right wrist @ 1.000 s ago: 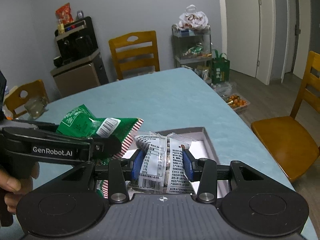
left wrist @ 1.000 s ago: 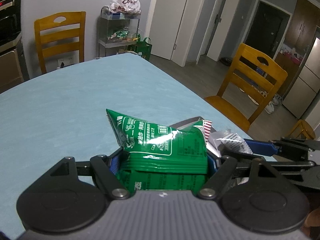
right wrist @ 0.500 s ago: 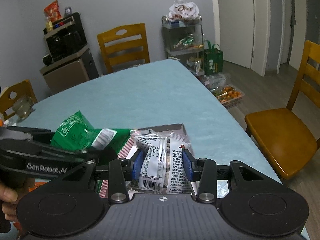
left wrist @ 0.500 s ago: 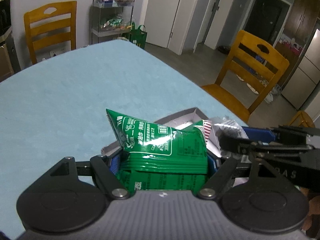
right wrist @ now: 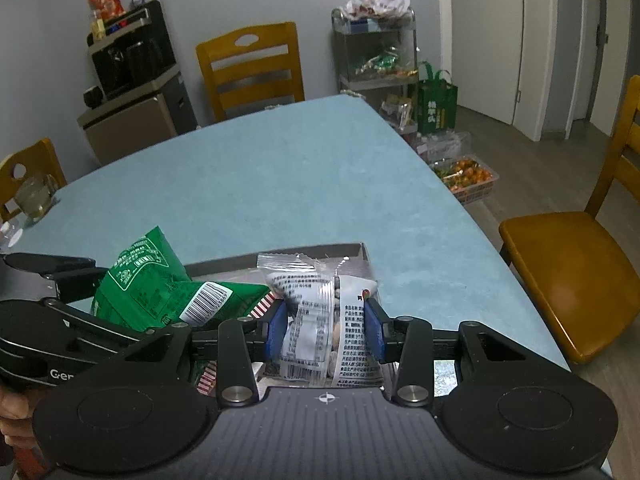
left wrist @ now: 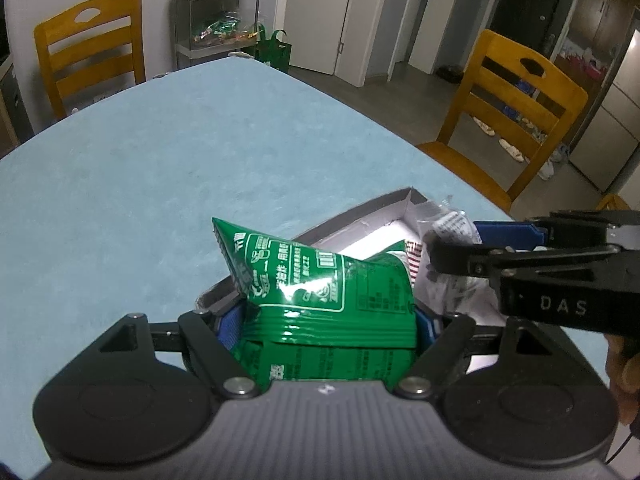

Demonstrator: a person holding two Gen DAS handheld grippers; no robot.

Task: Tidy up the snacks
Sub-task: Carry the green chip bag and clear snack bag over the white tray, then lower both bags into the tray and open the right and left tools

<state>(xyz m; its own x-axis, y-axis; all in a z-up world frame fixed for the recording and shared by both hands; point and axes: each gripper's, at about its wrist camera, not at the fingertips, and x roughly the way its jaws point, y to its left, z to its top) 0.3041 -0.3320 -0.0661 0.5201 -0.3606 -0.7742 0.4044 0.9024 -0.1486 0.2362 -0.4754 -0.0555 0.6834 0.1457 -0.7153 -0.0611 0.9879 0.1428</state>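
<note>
Both grippers are carrying snacks over the grey box (left wrist: 384, 216) at lower centre: left gripper (left wrist: 326, 320) clamping the green packet (left wrist: 320, 288), right gripper (right wrist: 326, 330) pinching the clear nut pack (right wrist: 316, 320); next, releasing inside.

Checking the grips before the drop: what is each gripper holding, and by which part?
Left gripper: glossy green snack packet, clamped across its lower half. Right gripper: clear packet with white label, pinched across its middle.

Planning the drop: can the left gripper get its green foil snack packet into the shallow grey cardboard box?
Probably yes: the left gripper, clamped on the green foil snack packet, hangs over the shallow grey cardboard box; only the right gripper's clear packet crowds it.
</note>
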